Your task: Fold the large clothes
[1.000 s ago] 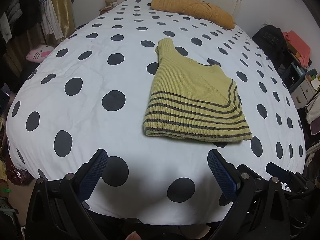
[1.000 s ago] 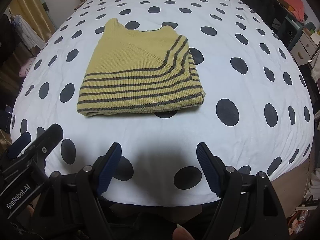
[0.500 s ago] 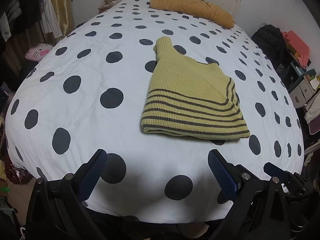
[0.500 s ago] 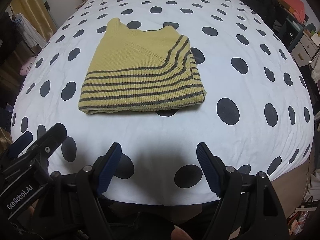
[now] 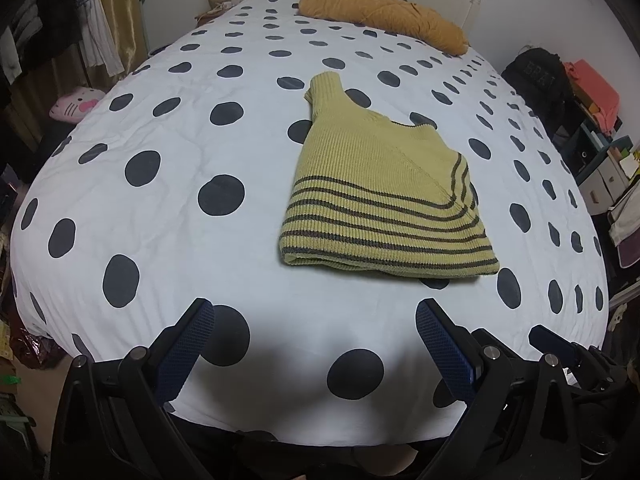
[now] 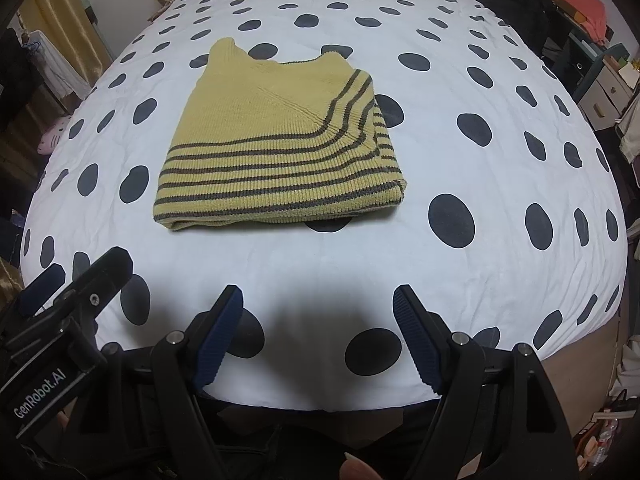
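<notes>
From the left wrist, the folded sweater [image 5: 384, 200] lies on the bed [image 5: 160, 208] well ahead and right of the left gripper [image 5: 314, 344]; a clumsy regrasp could undo its folds. That gripper hangs low at the near edge, spread wide, empty. From the right wrist, the sweater [image 6: 276, 152] sits ahead, slightly left; the right gripper [image 6: 318, 332] likewise gapes empty.

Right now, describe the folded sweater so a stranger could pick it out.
Find the bed with the white, black-dotted cover. Mid-bed lies the folded sweater: yellow-green ribbed knit with dark stripes, unlike the plain orange pillow at the headboard.
</notes>
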